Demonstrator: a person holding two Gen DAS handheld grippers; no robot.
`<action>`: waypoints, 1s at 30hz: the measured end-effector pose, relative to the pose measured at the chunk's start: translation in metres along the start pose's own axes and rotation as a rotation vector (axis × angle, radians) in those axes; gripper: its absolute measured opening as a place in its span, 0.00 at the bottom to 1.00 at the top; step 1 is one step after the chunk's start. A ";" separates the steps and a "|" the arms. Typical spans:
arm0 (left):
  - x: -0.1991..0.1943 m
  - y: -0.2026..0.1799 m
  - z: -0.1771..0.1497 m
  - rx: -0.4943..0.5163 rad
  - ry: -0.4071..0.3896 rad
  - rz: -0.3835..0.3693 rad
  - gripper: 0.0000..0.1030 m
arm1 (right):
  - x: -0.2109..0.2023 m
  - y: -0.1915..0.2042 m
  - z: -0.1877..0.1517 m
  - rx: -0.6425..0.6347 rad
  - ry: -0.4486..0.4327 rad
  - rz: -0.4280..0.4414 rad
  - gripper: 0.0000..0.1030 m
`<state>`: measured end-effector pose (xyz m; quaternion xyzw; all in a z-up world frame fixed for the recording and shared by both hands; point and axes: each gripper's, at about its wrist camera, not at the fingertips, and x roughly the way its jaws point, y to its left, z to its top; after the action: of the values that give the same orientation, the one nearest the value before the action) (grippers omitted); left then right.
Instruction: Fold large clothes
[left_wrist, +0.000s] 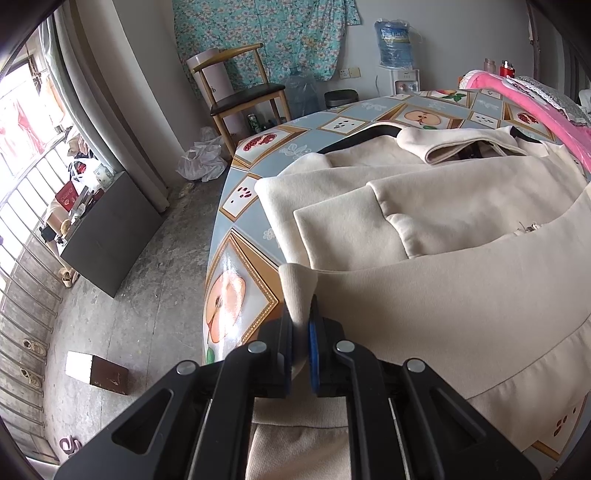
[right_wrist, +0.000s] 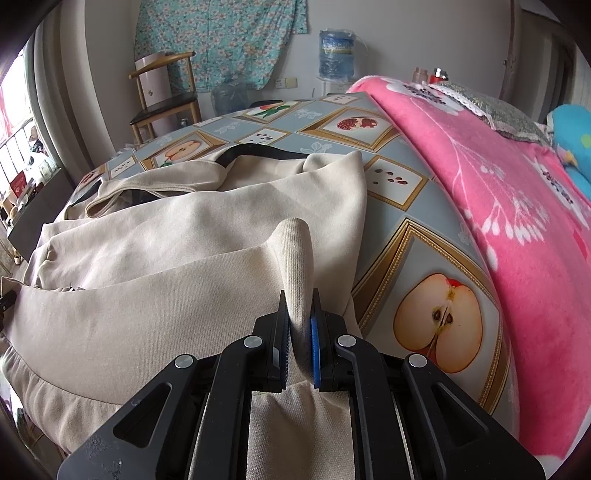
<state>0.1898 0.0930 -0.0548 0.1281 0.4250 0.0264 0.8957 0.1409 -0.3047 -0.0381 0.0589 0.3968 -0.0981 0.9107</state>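
A large cream sweatshirt (left_wrist: 424, 236) with a black-lined neck lies spread on a table with a fruit-print cloth (left_wrist: 236, 229). Its sleeves are folded in over the body. My left gripper (left_wrist: 300, 314) is shut on the ribbed hem at the garment's left corner, and the fabric stands up between the pads. In the right wrist view the same sweatshirt (right_wrist: 166, 258) fills the left half. My right gripper (right_wrist: 300, 306) is shut on the ribbed hem at the right corner, lifted a little above the tablecloth (right_wrist: 402, 206).
A pink floral blanket (right_wrist: 498, 206) lies along the table's right side, with a blue toy (right_wrist: 570, 144) behind it. A wooden chair (left_wrist: 243, 92), water bottles, a plastic bag and a dark cabinet (left_wrist: 107, 236) stand on the floor to the left.
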 end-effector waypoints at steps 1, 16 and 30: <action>-0.001 -0.001 0.000 0.003 -0.004 0.003 0.07 | 0.000 0.000 0.000 -0.001 -0.001 -0.001 0.08; -0.099 0.020 0.037 -0.017 -0.276 0.013 0.07 | -0.098 -0.015 0.030 0.009 -0.243 0.016 0.05; 0.031 0.041 0.192 -0.056 -0.127 -0.120 0.07 | 0.030 -0.002 0.178 -0.071 -0.163 0.054 0.05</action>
<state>0.3597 0.0977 0.0483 0.0789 0.3735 -0.0235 0.9240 0.2868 -0.3433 0.0601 0.0290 0.3229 -0.0638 0.9438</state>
